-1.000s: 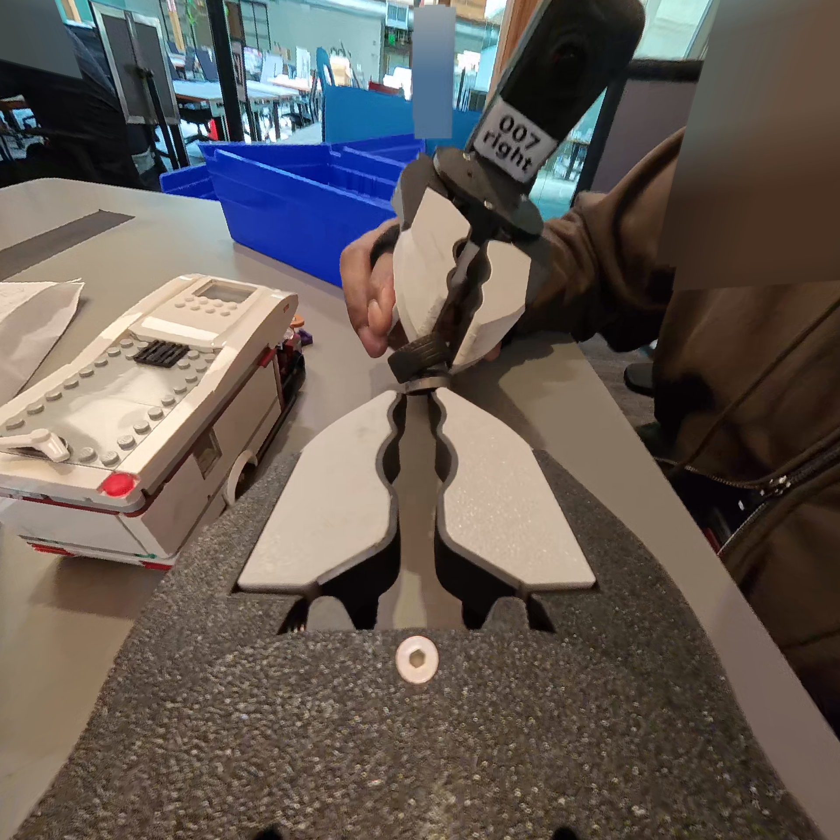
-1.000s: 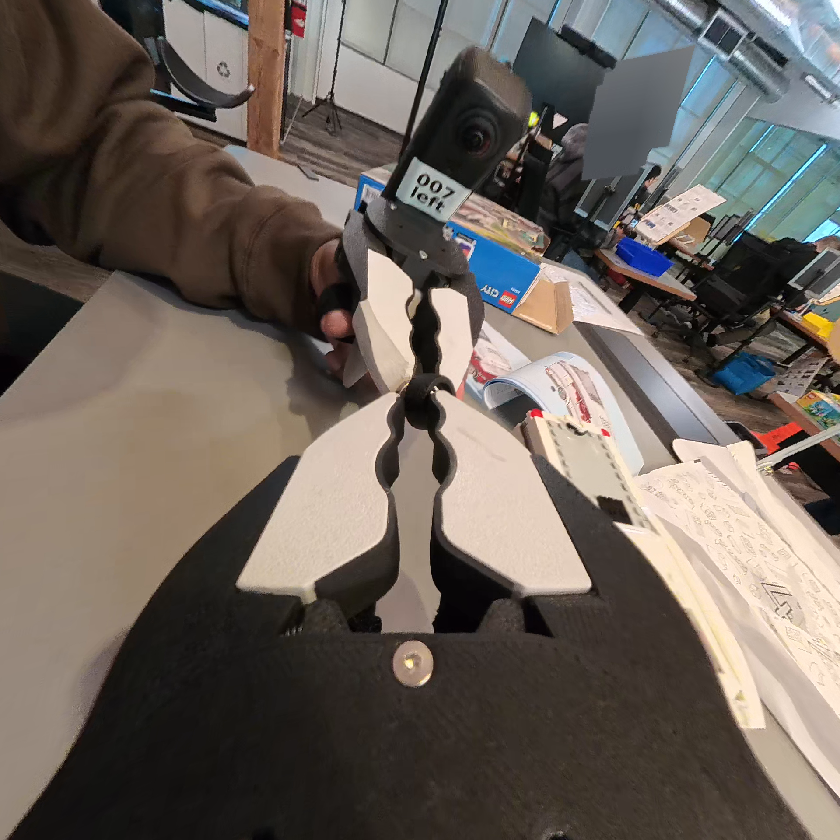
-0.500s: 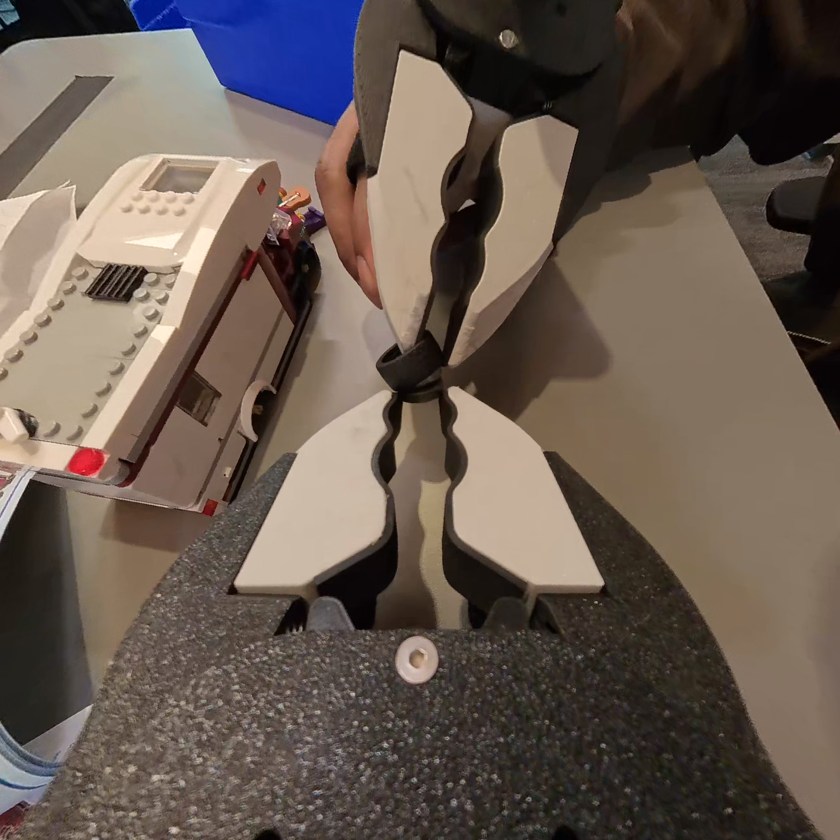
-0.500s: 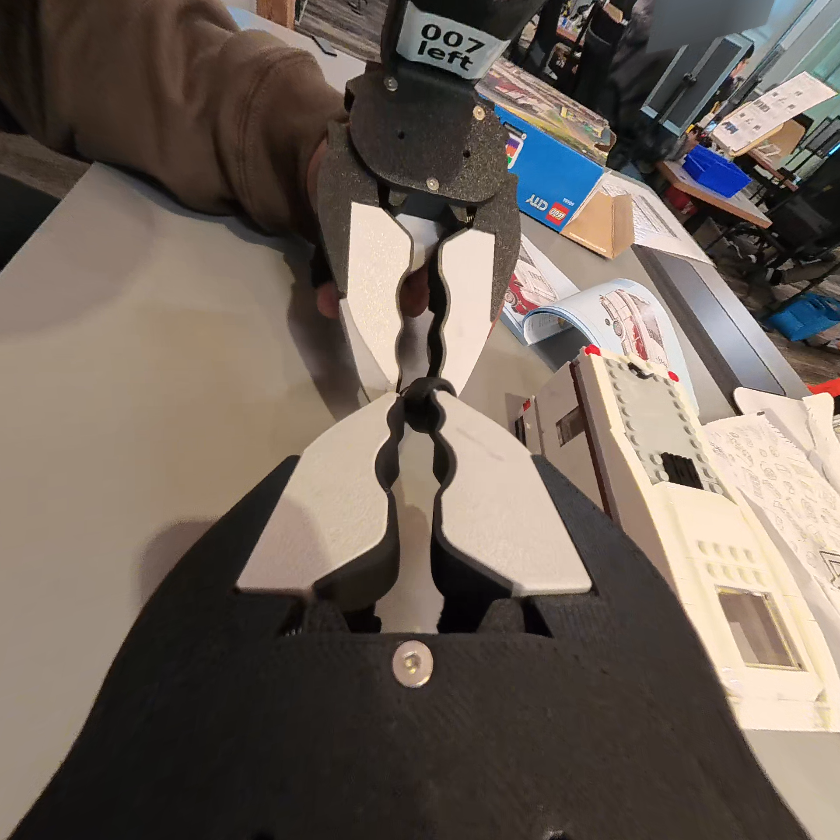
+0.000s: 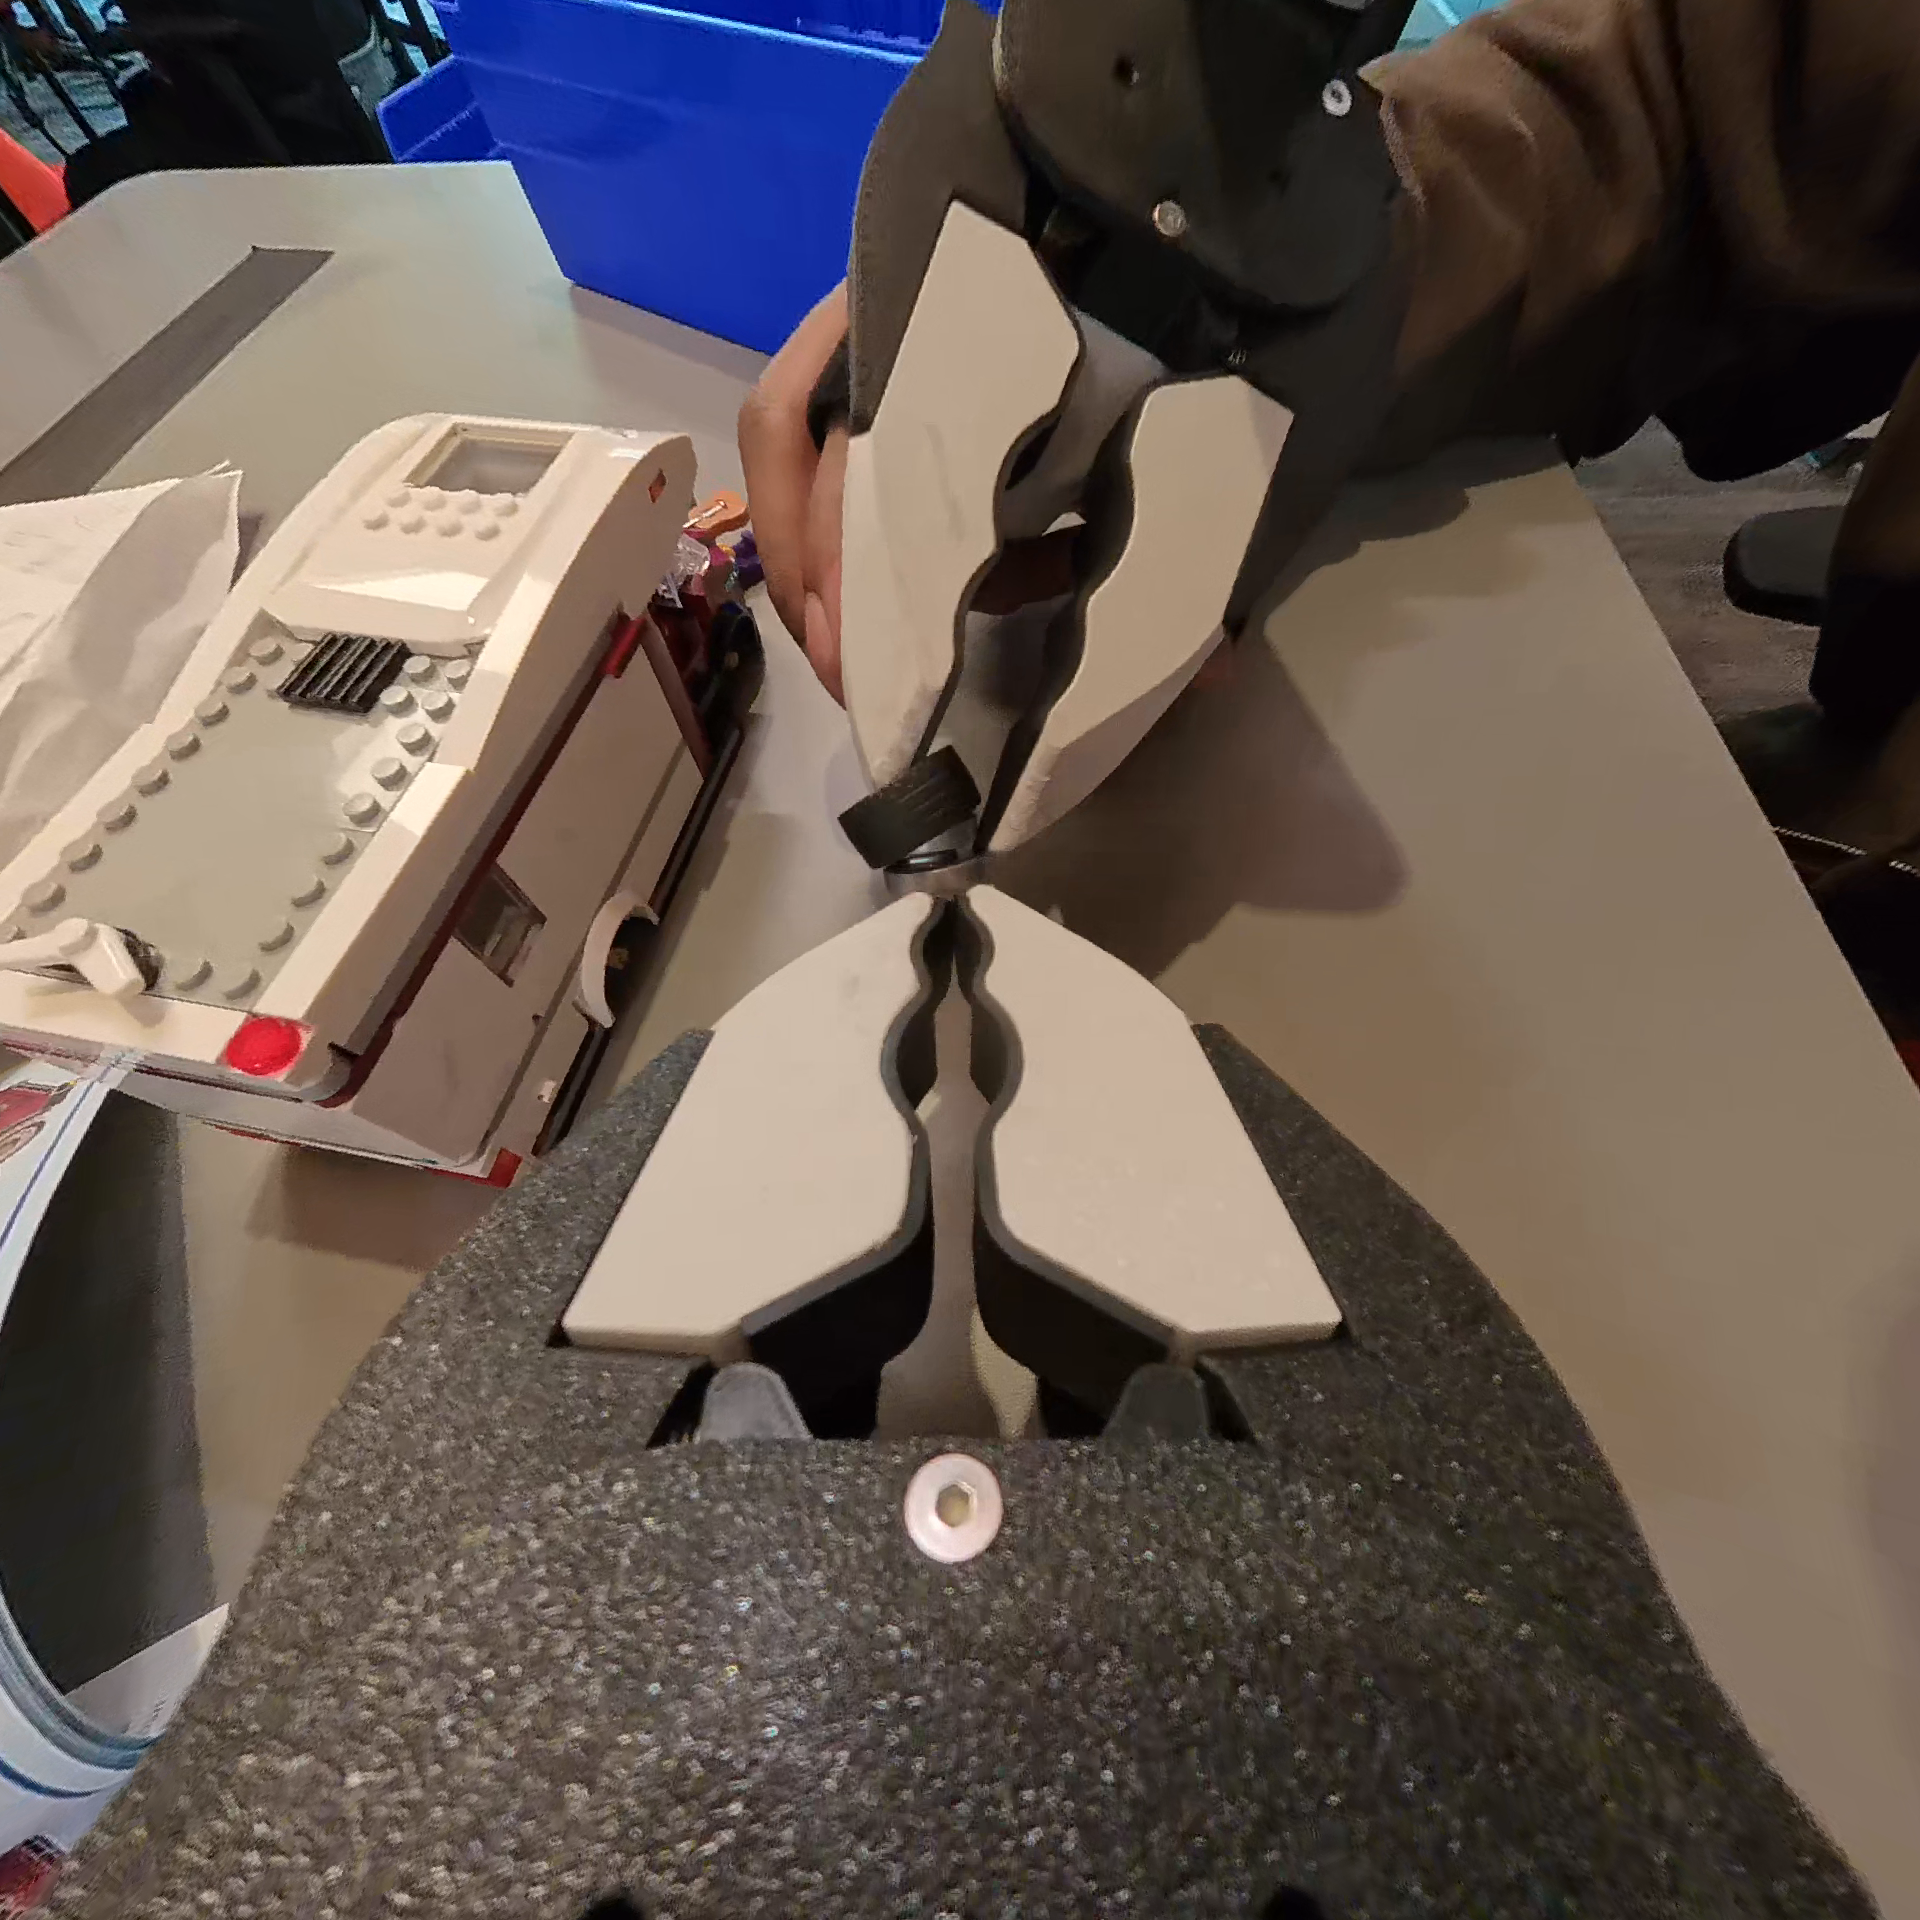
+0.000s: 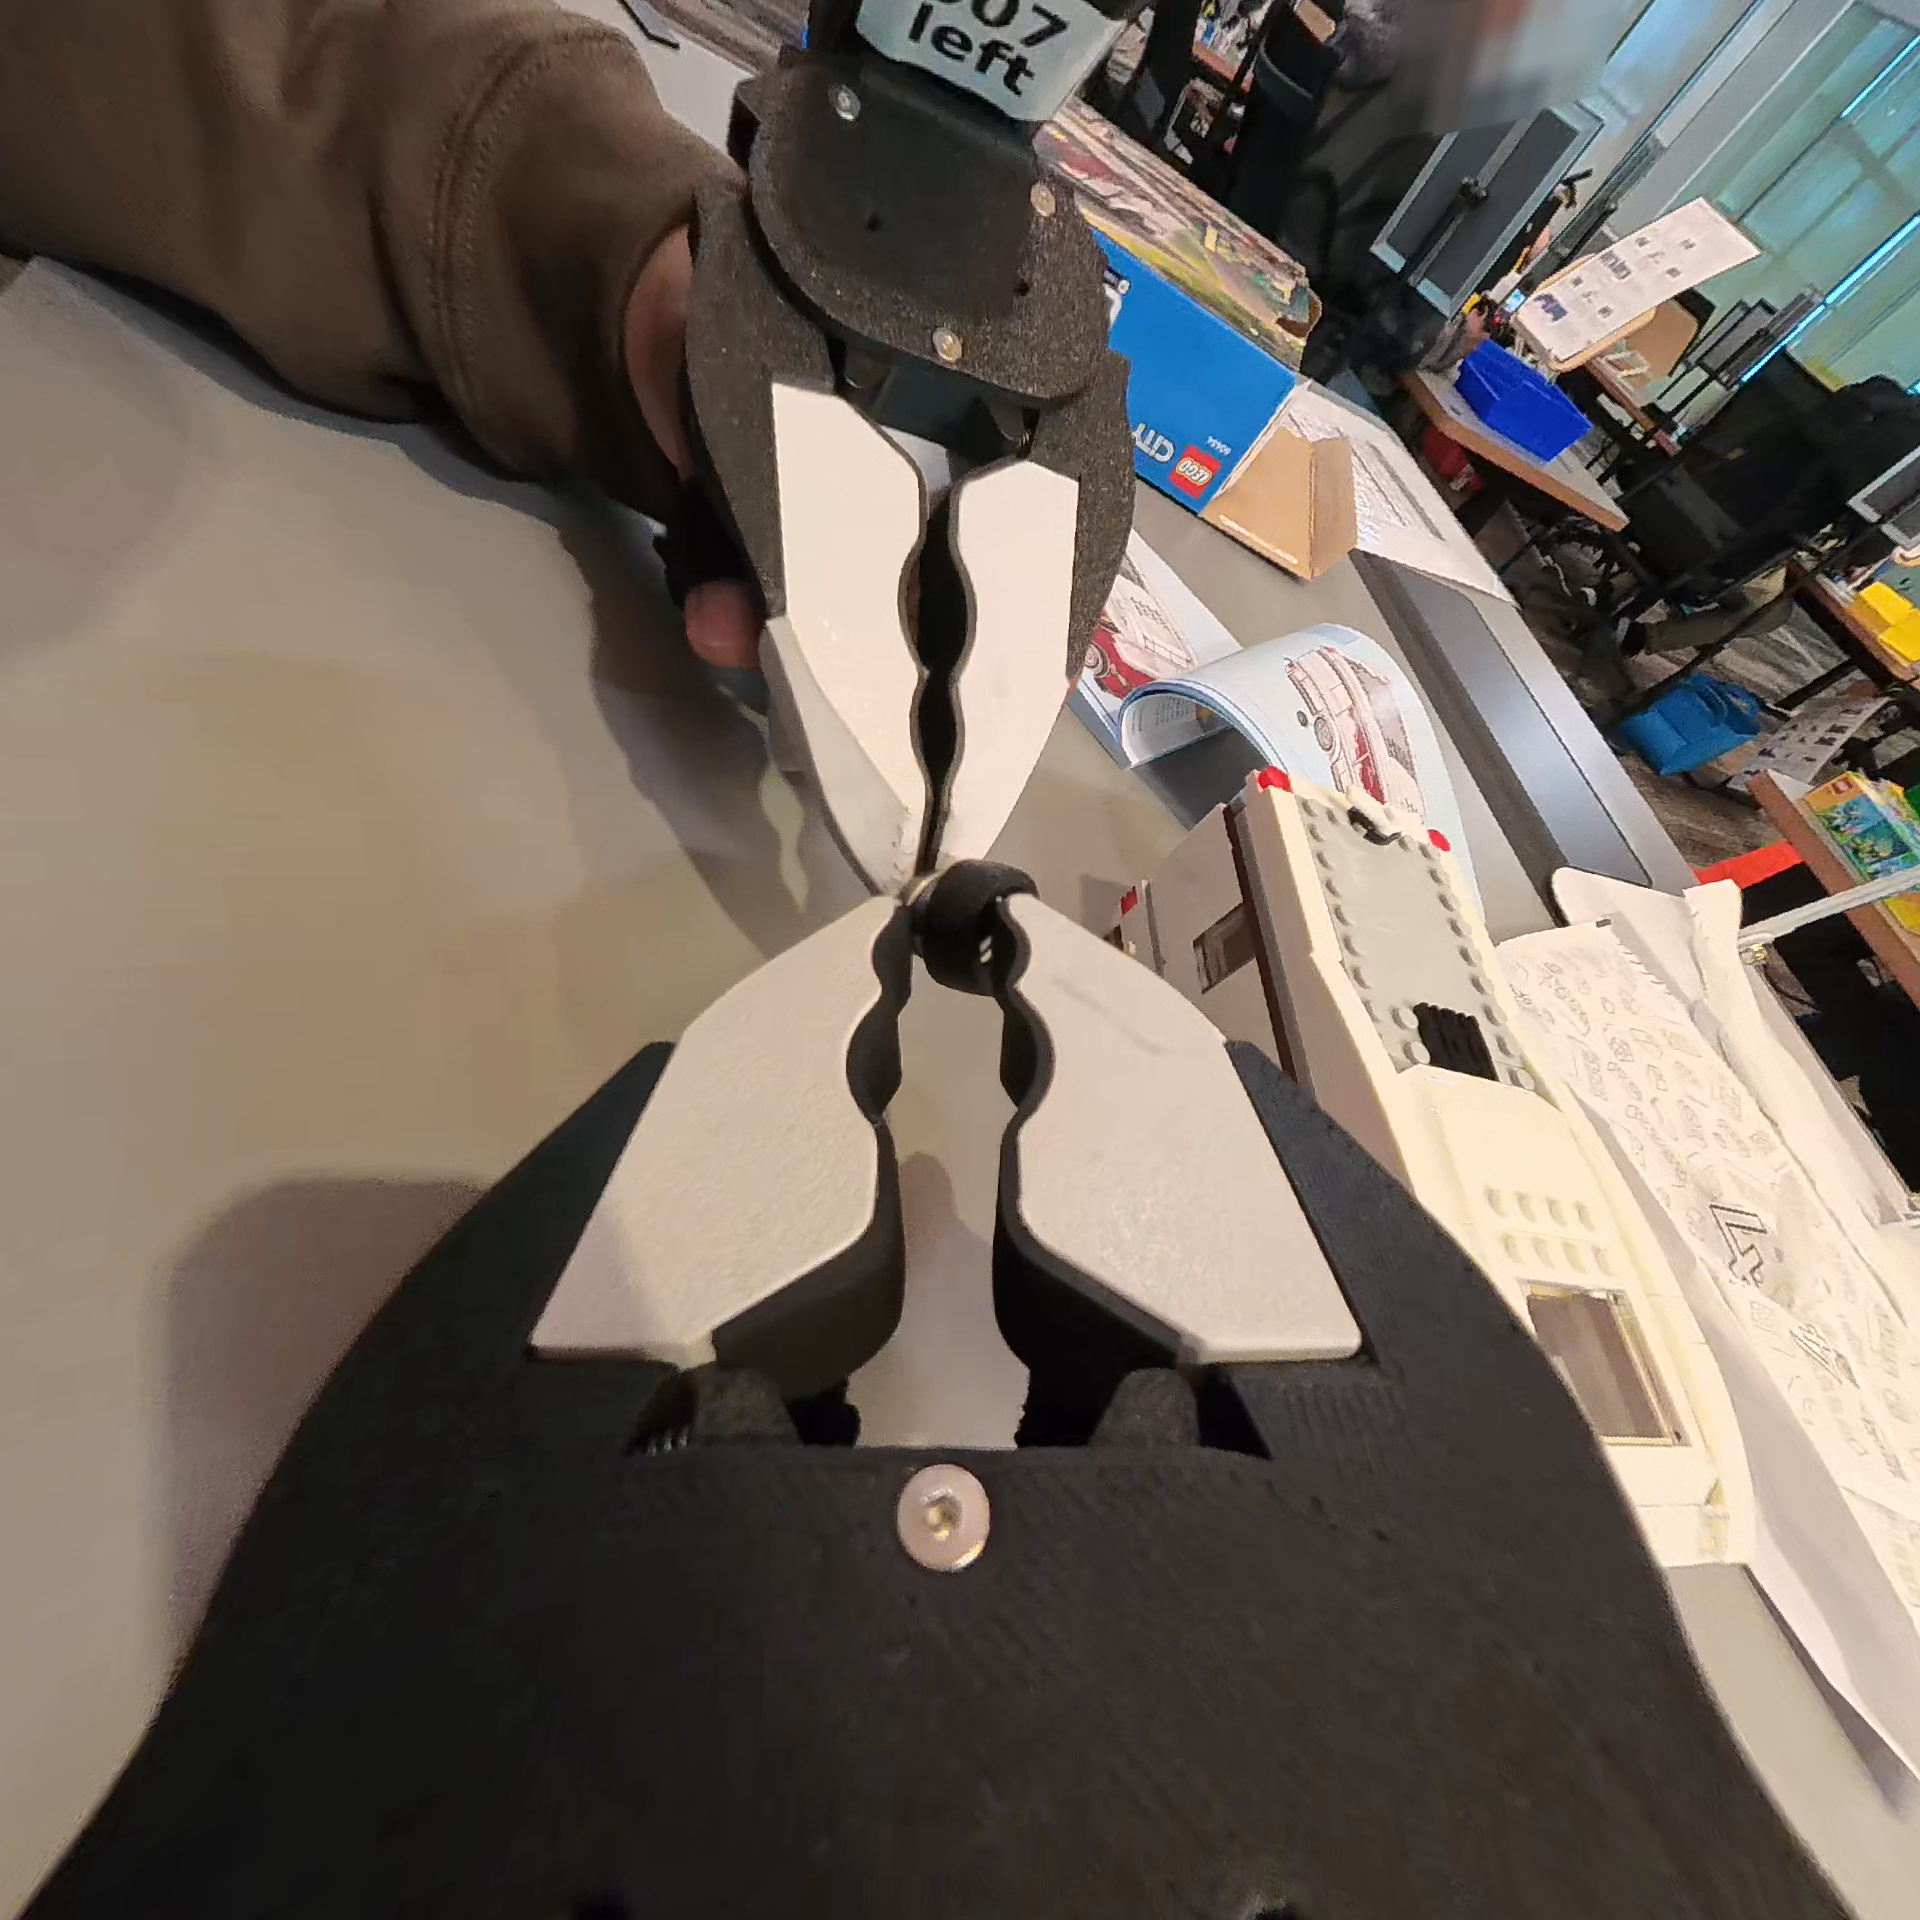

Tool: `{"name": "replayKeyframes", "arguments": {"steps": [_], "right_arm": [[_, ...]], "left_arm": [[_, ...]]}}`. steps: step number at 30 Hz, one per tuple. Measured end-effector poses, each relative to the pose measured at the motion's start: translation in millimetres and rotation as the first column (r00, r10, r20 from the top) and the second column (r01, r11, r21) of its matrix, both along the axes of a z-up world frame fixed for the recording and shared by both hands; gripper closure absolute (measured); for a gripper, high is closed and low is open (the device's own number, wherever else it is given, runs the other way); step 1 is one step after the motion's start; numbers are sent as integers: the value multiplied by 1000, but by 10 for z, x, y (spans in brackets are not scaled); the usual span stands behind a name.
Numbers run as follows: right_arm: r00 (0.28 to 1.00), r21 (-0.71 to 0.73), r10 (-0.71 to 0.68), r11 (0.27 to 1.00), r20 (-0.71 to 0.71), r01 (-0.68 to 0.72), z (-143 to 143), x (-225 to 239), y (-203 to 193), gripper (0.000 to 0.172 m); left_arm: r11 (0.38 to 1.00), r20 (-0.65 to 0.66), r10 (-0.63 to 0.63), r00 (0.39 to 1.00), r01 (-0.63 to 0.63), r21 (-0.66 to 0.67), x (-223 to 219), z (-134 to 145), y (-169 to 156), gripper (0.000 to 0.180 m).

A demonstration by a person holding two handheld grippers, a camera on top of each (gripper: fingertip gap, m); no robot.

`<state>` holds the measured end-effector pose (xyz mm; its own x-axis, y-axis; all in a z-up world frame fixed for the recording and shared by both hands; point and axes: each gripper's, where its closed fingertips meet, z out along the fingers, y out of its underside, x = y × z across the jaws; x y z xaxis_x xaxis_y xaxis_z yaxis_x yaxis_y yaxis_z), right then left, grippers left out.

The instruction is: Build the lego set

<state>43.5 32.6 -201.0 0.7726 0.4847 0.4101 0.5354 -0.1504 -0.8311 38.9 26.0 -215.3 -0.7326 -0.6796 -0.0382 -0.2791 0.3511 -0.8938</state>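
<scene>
The two grippers meet tip to tip above the grey table (image 5: 1455, 935). In the left wrist view my left gripper (image 5: 943, 906) has its fingers almost together, pinched on a small grey wheel rim (image 5: 928, 878). My right gripper (image 5: 940, 800) comes down from above, shut on a small black ribbed tyre (image 5: 912, 805) that sits tilted against the rim. In the right wrist view my right gripper (image 6: 961, 920) clamps the black tyre (image 6: 961, 940) between its fingertips. The left gripper (image 6: 916, 868) touches it from the far side, and a sliver of the rim (image 6: 914, 885) shows there.
A white brick-built camper van (image 5: 343, 779) lies on the table to the left, also in the right wrist view (image 6: 1403, 1039). Blue bins (image 5: 707, 156) stand behind. An open booklet (image 6: 1299, 696), paper sheets (image 6: 1714, 1143) and a blue box (image 6: 1195, 416) lie nearby. A person's sleeves hold both grippers.
Both grippers have tipped down toward the table and kept the tyre and rim between their tips. My left fingers stand closer together than a second ago. The tyre now sits more tilted on the rim.
</scene>
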Motion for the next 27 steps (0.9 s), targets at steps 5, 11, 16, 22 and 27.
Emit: {"name": "replayKeyframes", "arguments": {"steps": [5,11,16,22,27], "right_arm": [[999,22,8,1000,-37,-7,81,-10,-7,158],[982,62,79,996,-174,-69,223,-62,-55,158],[990,77,89,994,-105,-81,172,-82,-59,158],[997,53,47,997,62,-50,41,-9,-41,158],[984,-152,89,986,152,-65,-301,24,-126,155]], "left_arm": [[1000,-7,2,1000,-2,-23,5,18,2,162],[963,-61,-35,998,17,-268,-21,222,-54,157],[936,-112,-62,992,18,-352,-29,249,-75,163],[949,-154,-8,988,-41,-312,31,164,-25,163],[980,-159,58,986,-87,-182,70,30,61,163]]}}
